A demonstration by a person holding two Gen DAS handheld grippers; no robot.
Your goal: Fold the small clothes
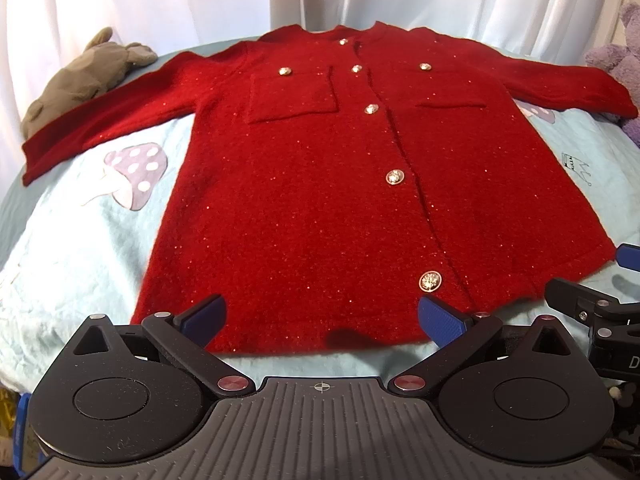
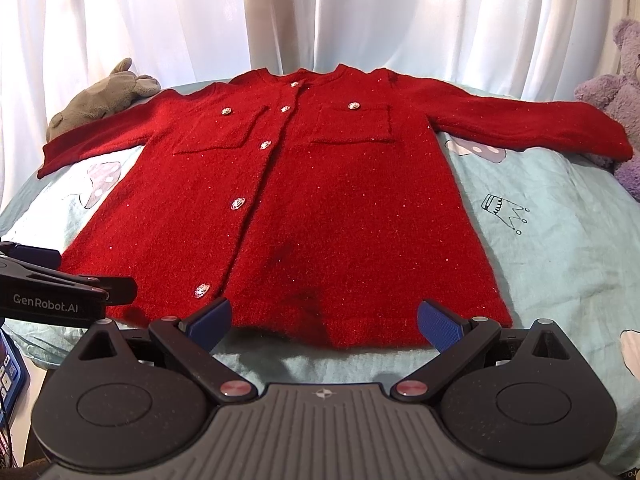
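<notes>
Clearly, the red sparkly knit cardigan with metal buttons lies flat, sleeves spread, on the pale blue printed bedsheet. Both the left gripper and right gripper hover wide open, empty, near its hem. Pinching 1 layer only could skew the fold.

Red sparkly knit cardigan, spread flat and face up on the pale blue bedspread. Buttoned down the front with metallic buttons; two chest pockets. Sleeves stretched out to either side, hem nearest, collar farthest.
</notes>
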